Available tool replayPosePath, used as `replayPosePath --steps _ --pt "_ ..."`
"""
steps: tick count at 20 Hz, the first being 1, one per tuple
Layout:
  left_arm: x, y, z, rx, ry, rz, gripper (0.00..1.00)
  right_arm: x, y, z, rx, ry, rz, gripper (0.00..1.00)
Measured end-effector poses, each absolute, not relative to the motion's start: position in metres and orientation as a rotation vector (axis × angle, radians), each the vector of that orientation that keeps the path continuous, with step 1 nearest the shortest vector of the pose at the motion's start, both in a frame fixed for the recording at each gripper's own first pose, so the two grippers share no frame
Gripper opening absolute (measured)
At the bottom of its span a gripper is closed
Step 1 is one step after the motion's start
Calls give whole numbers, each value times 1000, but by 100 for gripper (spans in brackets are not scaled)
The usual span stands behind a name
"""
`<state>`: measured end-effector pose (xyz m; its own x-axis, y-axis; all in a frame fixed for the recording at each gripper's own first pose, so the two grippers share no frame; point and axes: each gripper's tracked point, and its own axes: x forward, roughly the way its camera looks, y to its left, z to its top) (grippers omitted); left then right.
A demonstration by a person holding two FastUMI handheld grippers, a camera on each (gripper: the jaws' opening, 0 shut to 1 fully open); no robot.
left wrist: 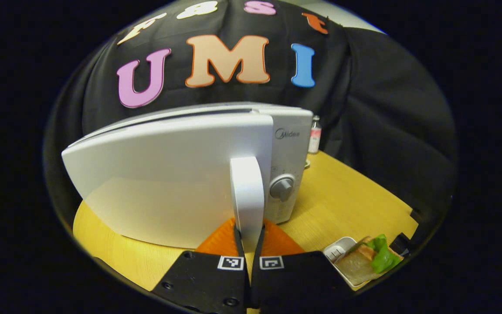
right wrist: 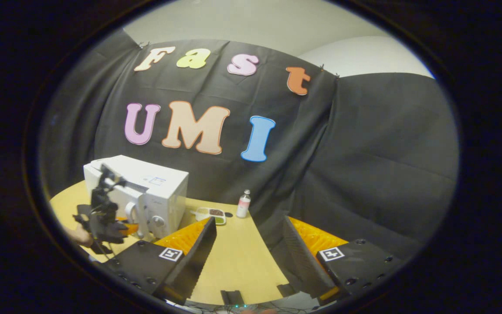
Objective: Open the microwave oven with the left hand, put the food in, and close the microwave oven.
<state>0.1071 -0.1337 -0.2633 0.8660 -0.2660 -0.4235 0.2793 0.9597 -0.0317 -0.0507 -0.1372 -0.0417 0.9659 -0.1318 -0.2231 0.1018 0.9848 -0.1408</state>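
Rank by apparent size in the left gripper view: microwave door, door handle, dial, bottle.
1. microwave door, by far the largest
2. door handle
3. bottle and dial: look alike, and the bottle stands farther back, so unranked

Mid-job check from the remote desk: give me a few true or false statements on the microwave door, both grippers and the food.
1. The left gripper is shut on the microwave's door handle. True.
2. The microwave door is fully closed. False: it stands partly open.
3. The right gripper holds the food. False: it is open and holds nothing.
4. The sandwich lies in a white tray on the table. True.
5. A small bottle lies tipped over. False: it stands upright.
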Motion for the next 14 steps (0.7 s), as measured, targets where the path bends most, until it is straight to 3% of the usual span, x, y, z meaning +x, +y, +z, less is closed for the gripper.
replayPosePath --steps 7,11,14 --pt "82 -127 -267 25 479 -315 0 -34 -107 -49 -121 236 -38 97" --pt "19 -99 -267 -3 525 -355 0 -33 -89 -57 -111 249 -13 97" --pt "-35 -54 -267 -3 555 -296 0 -26 -64 -62 -113 258 33 97"
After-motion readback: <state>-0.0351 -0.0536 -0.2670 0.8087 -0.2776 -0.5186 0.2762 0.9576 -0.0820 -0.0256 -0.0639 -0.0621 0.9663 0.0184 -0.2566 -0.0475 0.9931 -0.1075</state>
